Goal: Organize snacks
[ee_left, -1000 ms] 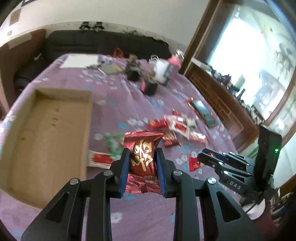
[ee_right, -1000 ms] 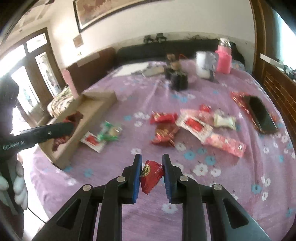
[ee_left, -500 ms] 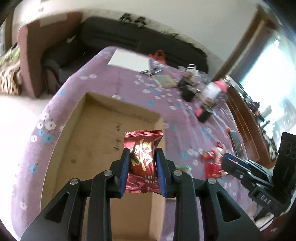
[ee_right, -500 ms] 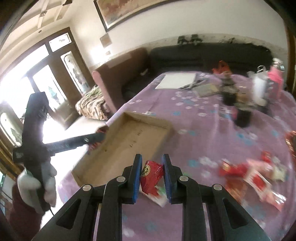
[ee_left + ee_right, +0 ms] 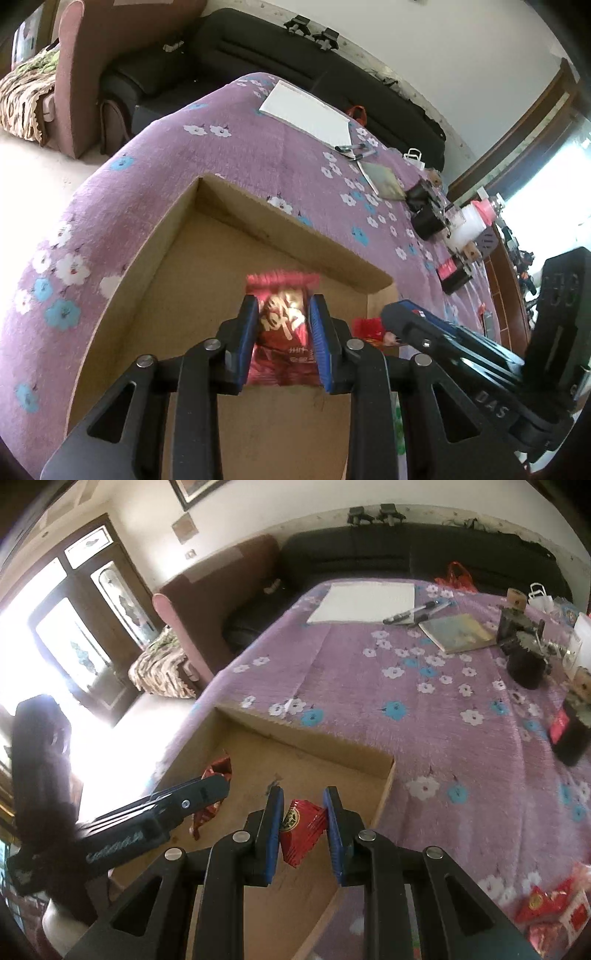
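We saw a dark red snack packet point(image 5: 282, 328) pinched in our left gripper point(image 5: 282, 347) and a small red candy point(image 5: 301, 829) clamped in our right gripper point(image 5: 302, 830), both at lower centre over the cardboard tray point(image 5: 295, 236).

- The dark red packet point(image 5: 282, 325) is blurred; its gold lettering cannot be read, and its lower end is hidden behind the left gripper point(image 5: 282, 343).
- The cardboard box point(image 5: 280, 229) is cut off by the lower picture edge.
- The loose red snacks point(image 5: 550, 912) run off the right wrist view's corner.
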`<state>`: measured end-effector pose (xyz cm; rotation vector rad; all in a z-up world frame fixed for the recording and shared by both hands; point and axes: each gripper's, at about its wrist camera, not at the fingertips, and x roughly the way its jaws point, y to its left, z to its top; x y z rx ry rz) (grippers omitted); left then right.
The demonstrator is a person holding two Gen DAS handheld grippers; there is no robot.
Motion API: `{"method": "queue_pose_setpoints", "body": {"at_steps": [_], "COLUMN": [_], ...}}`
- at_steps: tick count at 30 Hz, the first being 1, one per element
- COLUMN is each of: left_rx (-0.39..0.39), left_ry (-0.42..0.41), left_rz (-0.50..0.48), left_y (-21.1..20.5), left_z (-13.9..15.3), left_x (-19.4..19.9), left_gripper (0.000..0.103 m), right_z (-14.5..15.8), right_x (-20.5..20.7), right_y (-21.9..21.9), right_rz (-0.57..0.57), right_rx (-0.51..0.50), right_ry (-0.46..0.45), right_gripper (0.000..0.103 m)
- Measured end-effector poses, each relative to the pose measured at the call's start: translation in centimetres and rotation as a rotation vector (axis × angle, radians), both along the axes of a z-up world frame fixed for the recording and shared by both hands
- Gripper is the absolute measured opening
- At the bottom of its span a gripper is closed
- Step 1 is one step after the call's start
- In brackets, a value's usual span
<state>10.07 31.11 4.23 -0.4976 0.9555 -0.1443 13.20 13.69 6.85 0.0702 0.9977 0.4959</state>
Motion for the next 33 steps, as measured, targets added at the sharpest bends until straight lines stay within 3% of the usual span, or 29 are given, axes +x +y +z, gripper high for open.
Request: {"method": "queue_pose_setpoints", "body": {"at_steps": [2,6,9,11,17,23,26,27,30,33], "left_rx": [-0.012,-0.024,-0.029,-0.027,0.001,0.062,0.094,0.093,0.125,0.089], "left_ry": [0.003,-0.017,-0.033,-0.043,-0.060,0.005,0.095,0.082,0.080,0.072], "left_rz": [0.001,0.019,0.024,0.028,0.040,0.118,0.145,0.152,0.142,0.127], "left_y": [0.1,0.3,0.3,0.2,-0.7,-1.8,-2.0,-2.0,-2.4,-2.4], "left_z": [-0.1,0.5,1.2,1.8,1.9,-0.1,-1.8,-1.9,-1.9,-1.9], "left_x": [0.3,0.5,-0.3,-1.5,-5.6,-6.6,-6.4,-6.7,-7.4,-8.1], "left_gripper": [0.028,0.048,0.048,0.048,0.055,0.055,0.054,0.056,0.056,0.056], "right_z": [-0.7,0.0,1.7,2.4,0.5,-3.3,-4.3,-4.5,-4.7,-4.4], "right_x": [0.9,0.9,-0.2,-1.0,-3.3,-5.5,-6.6,-7.0,-9.1,-10.8], "right_y": [0.0,-0.6,-1.9,-3.5,-7.3,-7.8,-6.9,-6.5,-5.3,-5.9], "right_rz": [-0.011,-0.032,-0.049,-0.068,-0.090,-0.075,-0.040,-0.029,0.026,0.038], "right_rx": [0.012,0.019,0.028,0.045,-0.045,-0.130,-0.170,-0.190,-0.323,-0.346], "right_ry": [0.012,-0.025,-0.082,-0.097,-0.053,0.016,0.032,0.031,-0.022,-0.002], "right_gripper": [0.027,0.043,0.051,0.052,0.052,0.052,0.051,0.051,0.039,0.026]}}
